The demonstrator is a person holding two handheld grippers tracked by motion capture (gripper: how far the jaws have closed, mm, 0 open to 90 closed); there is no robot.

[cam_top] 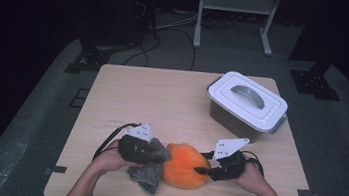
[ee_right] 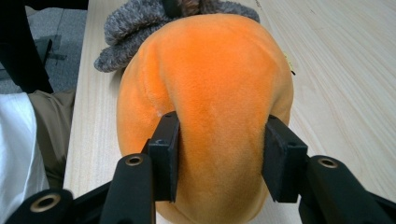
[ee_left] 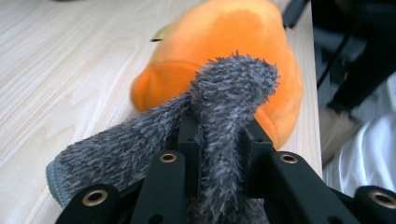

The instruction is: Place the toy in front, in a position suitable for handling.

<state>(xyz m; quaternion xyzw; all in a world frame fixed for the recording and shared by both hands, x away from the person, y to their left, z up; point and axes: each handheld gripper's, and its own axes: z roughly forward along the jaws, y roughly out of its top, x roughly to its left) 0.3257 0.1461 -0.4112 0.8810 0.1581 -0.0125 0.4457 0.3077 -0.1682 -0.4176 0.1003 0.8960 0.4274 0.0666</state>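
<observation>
Tools, high view: left tool (cam_top: 155, 155) pinches a grey fuzzy cloth (cam_top: 148, 173); right tool (cam_top: 202, 170) clamps an orange plush (cam_top: 183, 165) on the counter (cam_top: 162, 96).
Left gripper view: grey fuzzy cloth (ee_left: 224, 116) squeezed between the pads, touching the orange plush (ee_left: 233, 42).
Right gripper view: pads (ee_right: 168, 149) press the orange plush (ee_right: 210, 93) from both sides.

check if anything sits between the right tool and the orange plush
Nothing visible does. The right tool already has its jaws pressed into both sides of the orange plush. The grey fuzzy cloth lies on the plush's far side, pinched in the left tool, so it does not block the right one.
</observation>
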